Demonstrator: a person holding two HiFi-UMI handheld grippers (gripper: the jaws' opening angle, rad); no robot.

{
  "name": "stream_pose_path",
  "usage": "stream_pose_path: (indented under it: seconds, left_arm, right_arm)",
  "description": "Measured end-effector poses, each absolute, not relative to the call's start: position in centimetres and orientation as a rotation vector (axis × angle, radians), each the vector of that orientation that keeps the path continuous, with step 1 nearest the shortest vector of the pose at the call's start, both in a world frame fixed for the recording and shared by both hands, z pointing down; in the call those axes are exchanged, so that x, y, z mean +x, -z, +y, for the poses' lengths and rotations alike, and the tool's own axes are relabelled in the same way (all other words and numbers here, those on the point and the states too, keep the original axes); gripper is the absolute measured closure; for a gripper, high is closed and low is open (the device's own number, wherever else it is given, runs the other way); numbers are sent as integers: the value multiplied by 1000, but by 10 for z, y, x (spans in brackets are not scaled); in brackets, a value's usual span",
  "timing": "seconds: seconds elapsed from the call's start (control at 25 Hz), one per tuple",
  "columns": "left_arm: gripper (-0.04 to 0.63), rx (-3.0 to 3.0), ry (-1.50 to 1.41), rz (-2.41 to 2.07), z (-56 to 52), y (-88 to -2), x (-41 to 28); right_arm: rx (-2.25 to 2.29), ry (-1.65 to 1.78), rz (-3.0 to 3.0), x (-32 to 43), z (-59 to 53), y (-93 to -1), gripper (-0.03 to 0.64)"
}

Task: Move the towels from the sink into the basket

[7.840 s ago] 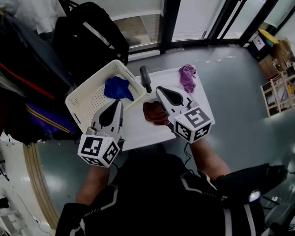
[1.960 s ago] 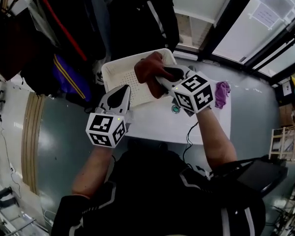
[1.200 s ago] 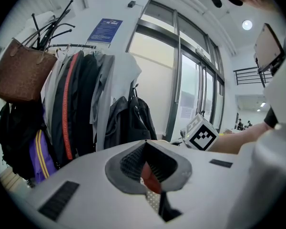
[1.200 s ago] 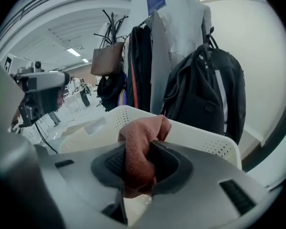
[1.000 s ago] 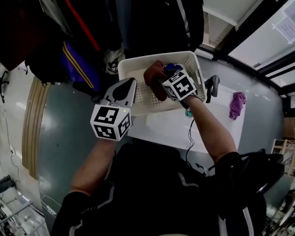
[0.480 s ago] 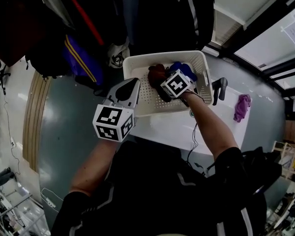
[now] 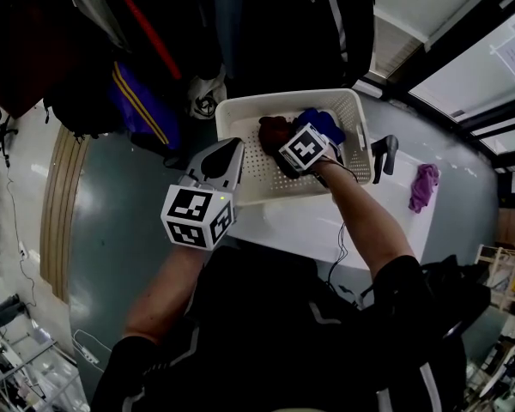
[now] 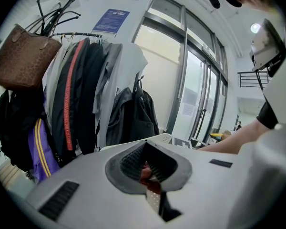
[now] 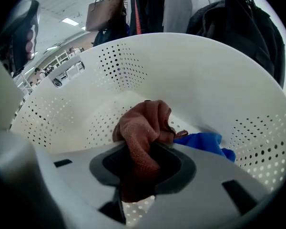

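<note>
Brown waffle-weave cloth towel (image 9: 142, 123) is inside white perforated plastic basket (image 9: 214, 85), bunched between right gripper (image 9: 142, 168) jaws, which are opening. Crumpled blue cloth towel (image 9: 206, 140) also in basket, just beside it. Left gripper (image 7: 232, 150) just outside basket, jaws closed, empty. Purple cloth towel (image 7: 424, 187) on white counter (image 7: 292, 226), well apart from basket.

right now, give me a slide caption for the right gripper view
Right gripper, jaws opening around the brown towel, low inside the white basket beside a blue towel.

Right tongs (image 7: 283, 148) opening, towel (image 9: 143, 128) between; left tongs (image 7: 232, 146) closed.
</note>
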State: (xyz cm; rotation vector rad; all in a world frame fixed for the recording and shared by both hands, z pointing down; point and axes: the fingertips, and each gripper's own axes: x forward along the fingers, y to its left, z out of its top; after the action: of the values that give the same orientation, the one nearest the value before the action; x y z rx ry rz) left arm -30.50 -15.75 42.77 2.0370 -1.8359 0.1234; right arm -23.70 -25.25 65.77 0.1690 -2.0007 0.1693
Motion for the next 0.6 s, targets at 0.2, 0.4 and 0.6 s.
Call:
stream_pose_path:
  seconds: [0.2,0.4,0.6]
  left_arm:
    - [589,2055,-85,-1841,-156,-419,-304]
    - [589,2061,-72,-1853,-158,-414,-299]
    - [589,2075,-45,-1836,-157,-405,-287]
  right_arm:
    - [214,-201,-2050,-239,-255,-631,399]
    - [252,-200,-2132,-236,-259,-589,391]
    - [325,-233,-2262,-227,-258,-537,393]
